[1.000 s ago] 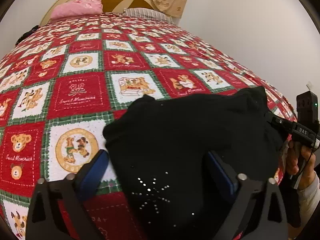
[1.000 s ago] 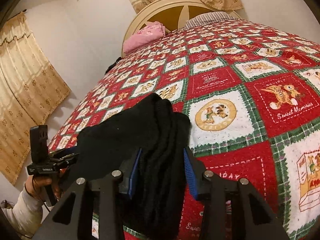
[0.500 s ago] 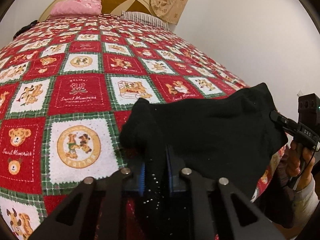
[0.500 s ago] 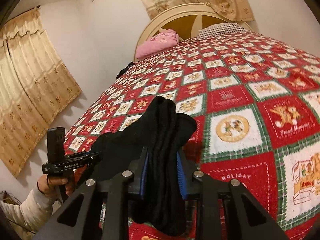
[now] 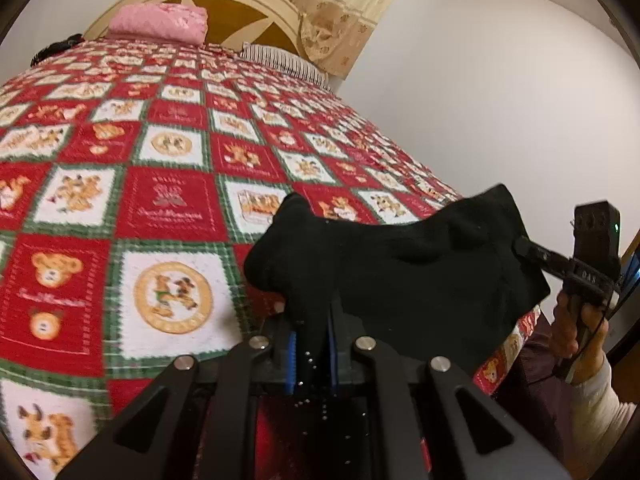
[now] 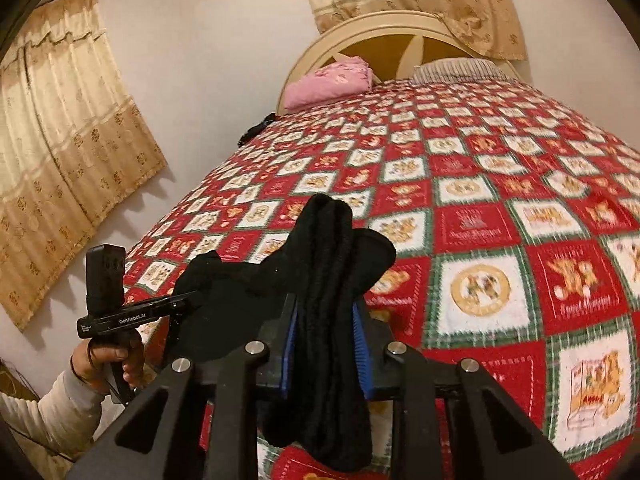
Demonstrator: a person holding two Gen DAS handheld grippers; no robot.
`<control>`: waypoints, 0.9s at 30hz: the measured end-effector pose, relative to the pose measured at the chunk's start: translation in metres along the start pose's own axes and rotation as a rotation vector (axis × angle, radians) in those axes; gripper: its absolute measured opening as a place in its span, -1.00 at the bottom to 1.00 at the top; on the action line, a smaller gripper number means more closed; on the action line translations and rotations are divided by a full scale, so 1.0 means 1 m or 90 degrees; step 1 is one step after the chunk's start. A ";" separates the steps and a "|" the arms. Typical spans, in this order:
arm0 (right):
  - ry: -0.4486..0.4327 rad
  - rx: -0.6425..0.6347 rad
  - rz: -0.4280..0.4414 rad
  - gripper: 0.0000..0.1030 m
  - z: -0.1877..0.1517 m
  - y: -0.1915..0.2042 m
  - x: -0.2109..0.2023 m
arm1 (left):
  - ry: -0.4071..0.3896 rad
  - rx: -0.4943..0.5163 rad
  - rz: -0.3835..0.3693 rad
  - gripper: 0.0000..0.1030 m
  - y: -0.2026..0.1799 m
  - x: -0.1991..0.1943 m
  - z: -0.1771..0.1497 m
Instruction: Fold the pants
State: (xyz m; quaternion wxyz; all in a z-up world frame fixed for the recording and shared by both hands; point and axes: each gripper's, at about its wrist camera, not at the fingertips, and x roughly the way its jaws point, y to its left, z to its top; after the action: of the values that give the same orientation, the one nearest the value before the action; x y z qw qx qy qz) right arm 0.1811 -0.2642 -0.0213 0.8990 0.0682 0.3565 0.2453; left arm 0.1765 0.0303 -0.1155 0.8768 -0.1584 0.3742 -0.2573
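Note:
The black pants [image 5: 404, 264] hang stretched between my two grippers above the near edge of the bed. My left gripper [image 5: 312, 344] is shut on one bunched end, with small studs showing on the cloth below the blue pads. My right gripper [image 6: 326, 340] is shut on the other end, a thick ribbed bunch of the pants [image 6: 328, 280] that droops past the pads. In the left wrist view the right gripper [image 5: 532, 254] shows at the far right, clamped on the cloth. In the right wrist view the left gripper [image 6: 188, 302] shows at the lower left.
The bed [image 5: 168, 208] has a red, white and green patchwork quilt with bear pictures. A pink folded blanket [image 5: 160, 22] and a striped pillow [image 5: 280, 60] lie by the headboard. A white wall stands to the right, curtains [image 6: 60, 168] to the left.
Both grippers closed on the pants' ends, the left from wide open. Both have since lifted the pants off the quilt, and the cloth now hangs taut between them.

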 end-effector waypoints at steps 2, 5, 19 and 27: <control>0.000 -0.019 0.010 -0.50 0.011 0.010 0.005 | -0.012 0.004 0.004 -0.77 0.004 -0.013 0.003; 0.002 -0.043 0.037 -0.50 0.029 0.025 0.023 | -0.037 0.001 0.031 -0.77 0.018 -0.036 0.007; 0.070 -0.076 0.244 -0.50 0.082 0.141 0.212 | -0.079 -0.079 0.270 -0.77 0.148 -0.131 0.007; 0.169 0.006 0.206 -0.38 0.059 0.122 0.299 | -0.043 -0.081 0.337 -0.20 0.171 -0.097 -0.021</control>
State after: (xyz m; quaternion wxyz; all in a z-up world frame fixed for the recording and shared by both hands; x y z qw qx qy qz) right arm 0.3594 -0.0087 -0.1232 0.7928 0.0955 0.4573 0.3915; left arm 0.1606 0.2236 -0.1538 0.9136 -0.1183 0.3888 0.0105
